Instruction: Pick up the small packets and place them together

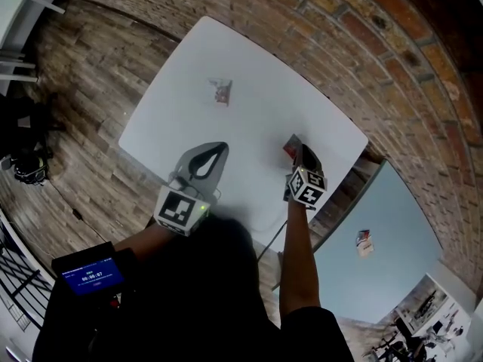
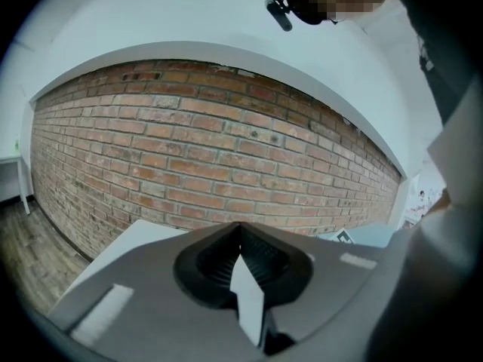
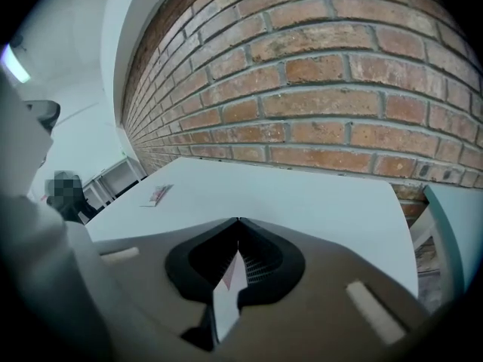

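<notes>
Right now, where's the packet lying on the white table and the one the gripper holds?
Lying packet (image 1: 220,91), head view, middle of its printed face.
Held packet (image 1: 291,145), head view, the red end poking out in front.

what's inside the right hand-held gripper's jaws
A small packet, clamped in the right hand-held gripper. Its white near edge and some red print show; the jaws cover the rest.

Workroom, brick wall (image 1: 317,21), white tables (image 1: 249,66)
</notes>
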Action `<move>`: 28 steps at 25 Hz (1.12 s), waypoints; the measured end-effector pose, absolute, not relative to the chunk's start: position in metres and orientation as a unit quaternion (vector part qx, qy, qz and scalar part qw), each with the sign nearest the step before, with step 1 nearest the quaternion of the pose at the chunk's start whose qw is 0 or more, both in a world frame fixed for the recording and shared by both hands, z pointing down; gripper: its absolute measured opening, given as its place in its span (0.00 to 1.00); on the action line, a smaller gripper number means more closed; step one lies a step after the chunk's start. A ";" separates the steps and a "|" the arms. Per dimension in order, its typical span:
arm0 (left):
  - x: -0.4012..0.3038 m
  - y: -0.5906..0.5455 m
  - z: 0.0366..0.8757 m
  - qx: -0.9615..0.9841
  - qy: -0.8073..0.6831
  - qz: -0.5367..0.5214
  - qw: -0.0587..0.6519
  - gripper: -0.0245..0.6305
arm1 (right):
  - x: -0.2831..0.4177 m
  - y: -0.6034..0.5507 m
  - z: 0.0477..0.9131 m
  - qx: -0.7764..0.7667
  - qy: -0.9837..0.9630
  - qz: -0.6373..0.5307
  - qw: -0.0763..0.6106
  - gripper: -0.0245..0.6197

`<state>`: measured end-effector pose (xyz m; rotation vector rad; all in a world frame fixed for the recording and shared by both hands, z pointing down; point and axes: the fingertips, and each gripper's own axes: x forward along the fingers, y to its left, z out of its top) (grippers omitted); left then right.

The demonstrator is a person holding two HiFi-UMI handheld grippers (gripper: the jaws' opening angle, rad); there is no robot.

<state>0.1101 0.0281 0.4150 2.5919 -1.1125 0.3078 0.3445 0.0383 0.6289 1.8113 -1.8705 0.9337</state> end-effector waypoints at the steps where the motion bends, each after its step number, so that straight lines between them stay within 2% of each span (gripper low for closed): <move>1: 0.103 0.030 0.412 0.902 -0.389 0.102 0.155 0.04 | 0.337 0.040 0.623 0.643 -0.667 0.329 0.182 0.05; 6: 0.083 0.037 0.407 0.900 -0.398 0.099 0.144 0.04 | 0.305 0.046 0.604 0.641 -0.676 0.331 0.151 0.05; 14: 0.083 0.043 0.397 0.906 -0.396 0.082 0.125 0.04 | 0.264 0.045 0.607 0.622 -0.691 0.342 0.139 0.05; 28: 0.044 0.039 0.410 0.887 -0.437 0.085 0.122 0.04 | 0.235 0.013 0.648 0.599 -0.701 0.359 0.147 0.05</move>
